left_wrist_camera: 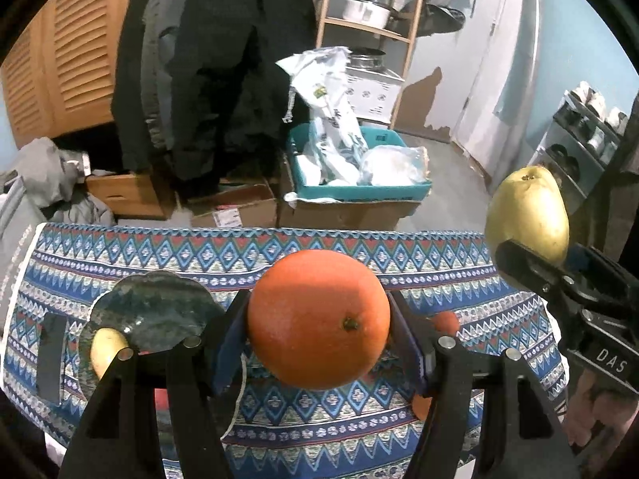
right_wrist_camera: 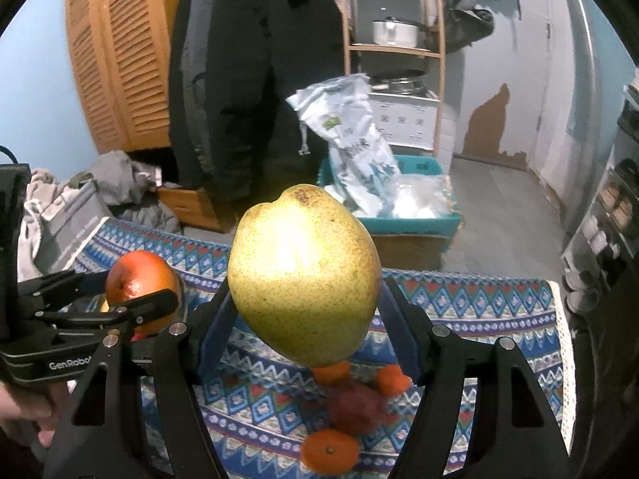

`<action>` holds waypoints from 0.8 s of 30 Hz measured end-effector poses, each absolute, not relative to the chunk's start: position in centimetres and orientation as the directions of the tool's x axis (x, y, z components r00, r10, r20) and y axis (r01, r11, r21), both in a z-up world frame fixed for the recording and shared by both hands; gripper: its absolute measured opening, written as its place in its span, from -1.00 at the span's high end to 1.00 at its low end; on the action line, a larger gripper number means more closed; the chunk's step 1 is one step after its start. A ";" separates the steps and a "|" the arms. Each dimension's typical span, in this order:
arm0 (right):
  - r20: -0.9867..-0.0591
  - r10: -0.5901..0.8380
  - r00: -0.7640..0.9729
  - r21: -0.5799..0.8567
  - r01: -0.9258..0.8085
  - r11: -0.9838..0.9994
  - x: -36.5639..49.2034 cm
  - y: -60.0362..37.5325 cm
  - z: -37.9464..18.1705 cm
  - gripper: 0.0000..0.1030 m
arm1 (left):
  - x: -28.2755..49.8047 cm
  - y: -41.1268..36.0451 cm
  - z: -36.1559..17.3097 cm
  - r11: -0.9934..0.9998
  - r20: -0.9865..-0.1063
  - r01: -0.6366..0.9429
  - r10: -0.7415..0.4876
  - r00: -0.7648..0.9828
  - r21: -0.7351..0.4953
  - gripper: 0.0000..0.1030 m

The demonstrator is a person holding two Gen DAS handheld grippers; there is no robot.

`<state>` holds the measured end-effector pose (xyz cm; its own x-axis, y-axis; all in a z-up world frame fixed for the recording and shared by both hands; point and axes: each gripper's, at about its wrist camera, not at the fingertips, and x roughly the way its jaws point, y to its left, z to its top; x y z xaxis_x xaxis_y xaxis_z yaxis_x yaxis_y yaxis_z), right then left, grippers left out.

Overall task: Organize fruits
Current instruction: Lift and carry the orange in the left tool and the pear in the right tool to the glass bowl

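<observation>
In the left wrist view, a large orange (left_wrist_camera: 318,318) is seen clamped between the two blue-padded fingers of the left gripper (left_wrist_camera: 318,333), held in the air above a table covered by a blue patterned cloth (left_wrist_camera: 167,255). To the left of the orange, behind the gripper's frame, a dark green glass plate (left_wrist_camera: 159,311) rests on the cloth, and a pale yellow fruit (left_wrist_camera: 107,349) is partly visible on it, cut off by the gripper's body. Small patches of orange fruit (left_wrist_camera: 446,321) are glimpsed behind the right-hand finger, too hidden for more to be told. At the right edge, the right gripper (left_wrist_camera: 533,253) is seen from the side, closed on a yellow-green pear (left_wrist_camera: 527,215) that is lifted clear of the table. A teal bin (left_wrist_camera: 359,191) filled with plastic bags is seen on the floor beyond the table. In the right wrist view, the pear (right_wrist_camera: 303,275) is gripped between the fingers of the right gripper (right_wrist_camera: 305,319), its narrow end pointing upward. Beneath it, on the cloth (right_wrist_camera: 479,299), several small oranges (right_wrist_camera: 329,451) and a dark red fruit (right_wrist_camera: 357,405) are gathered close together. At the left, the left gripper (right_wrist_camera: 141,297) is shown with the large orange (right_wrist_camera: 139,283) held in its jaws, above the table's left part.
</observation>
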<state>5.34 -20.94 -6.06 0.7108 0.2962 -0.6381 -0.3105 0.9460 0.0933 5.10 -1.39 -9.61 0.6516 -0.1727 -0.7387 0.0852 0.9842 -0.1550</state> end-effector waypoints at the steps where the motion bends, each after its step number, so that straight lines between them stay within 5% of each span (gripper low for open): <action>1: -0.639 0.301 0.708 0.093 -0.318 0.944 5.4 -20.6 -6.0 -0.36 | 5.0 -1.0 -9.5 0.985 -0.737 0.077 -0.167 0.655 -0.154 -0.32; 24: -0.676 0.385 0.628 0.097 -0.442 0.892 7.8 -11.2 -7.2 -0.36 | 4.6 8.7 -10.9 0.983 -0.749 -0.106 -0.044 0.662 -0.152 -0.32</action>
<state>7.85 -11.22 -7.25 0.6284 0.3848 -0.6761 -0.4421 0.8918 0.0966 4.57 8.66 -10.93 0.6616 -0.0443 -0.7485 -0.1061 0.9827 -0.1519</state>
